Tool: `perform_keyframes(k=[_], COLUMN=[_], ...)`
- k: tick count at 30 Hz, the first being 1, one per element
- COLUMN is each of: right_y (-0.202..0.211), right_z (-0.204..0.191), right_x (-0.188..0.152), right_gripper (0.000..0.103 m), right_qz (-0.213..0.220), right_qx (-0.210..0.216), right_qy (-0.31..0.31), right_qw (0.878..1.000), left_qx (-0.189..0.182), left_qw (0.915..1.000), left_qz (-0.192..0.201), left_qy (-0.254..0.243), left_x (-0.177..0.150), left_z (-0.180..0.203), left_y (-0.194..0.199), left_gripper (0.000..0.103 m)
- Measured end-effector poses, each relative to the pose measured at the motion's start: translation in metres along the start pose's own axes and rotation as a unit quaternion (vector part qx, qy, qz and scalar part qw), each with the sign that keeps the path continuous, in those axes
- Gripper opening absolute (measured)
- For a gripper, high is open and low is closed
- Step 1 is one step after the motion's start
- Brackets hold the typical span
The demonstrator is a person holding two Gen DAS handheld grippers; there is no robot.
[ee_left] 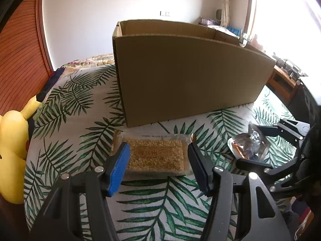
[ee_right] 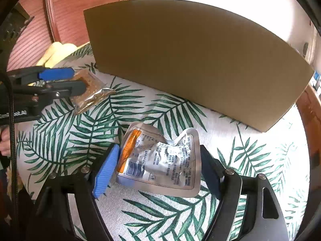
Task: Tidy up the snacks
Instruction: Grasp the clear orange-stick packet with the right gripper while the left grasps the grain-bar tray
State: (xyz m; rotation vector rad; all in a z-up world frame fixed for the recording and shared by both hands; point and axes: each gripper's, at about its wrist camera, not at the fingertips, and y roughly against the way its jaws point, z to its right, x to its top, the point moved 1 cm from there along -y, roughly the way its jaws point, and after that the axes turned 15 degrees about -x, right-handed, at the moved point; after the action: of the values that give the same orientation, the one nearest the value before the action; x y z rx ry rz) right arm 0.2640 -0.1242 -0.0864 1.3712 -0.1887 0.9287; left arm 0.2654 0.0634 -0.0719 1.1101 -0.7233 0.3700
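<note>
Lettering on silver pouch (ee_right: 160,160) unreadable; right jaws spread; left jaws pinch grain bar (ee_left: 156,156).

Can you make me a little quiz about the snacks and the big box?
1. True or false: the cardboard box is open at the top.
2. Which snack lies between the right gripper fingers? A) silver foil pouch B) banana C) lollipop
3. Fill in: the clear grain bar packet between the left gripper fingers lies on a cloth printed with green ____.

Key: 1 true; 2 A; 3 leaves
</note>
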Motion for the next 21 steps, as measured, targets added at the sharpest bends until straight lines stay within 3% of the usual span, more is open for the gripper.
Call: perform_keyframes(k=[4, 8, 13, 21], right_y=[0.0, 0.001, 0.0, 0.0], right_z=[0.003, 0.002, -0.002, -0.001], right_x=[-0.001, -0.001, -0.001, -0.001], right_gripper=[0.081, 0.081, 0.081, 0.081], right_qz=[0.004, 0.005, 0.006, 0.006], right_qx=[-0.003, -0.003, -0.004, -0.003], right_qy=[0.004, 0.002, 0.002, 0.001], right_qw=[1.0, 1.0, 1.0, 1.0], left_qx=[0.004, 0.005, 0.037, 0.036], left_qw=[0.9999, 0.9996, 0.9969, 0.9979], left_qz=[-0.007, -0.018, -0.03, -0.029], left_qy=[-0.01, -0.022, -0.062, -0.046], left_x=[0.002, 0.003, 0.002, 0.008], left_z=[0.001, 0.006, 0.02, 0.017], left_y=[-0.004, -0.009, -0.02, -0.02], left_gripper=[0.061, 0.073, 0.077, 0.078])
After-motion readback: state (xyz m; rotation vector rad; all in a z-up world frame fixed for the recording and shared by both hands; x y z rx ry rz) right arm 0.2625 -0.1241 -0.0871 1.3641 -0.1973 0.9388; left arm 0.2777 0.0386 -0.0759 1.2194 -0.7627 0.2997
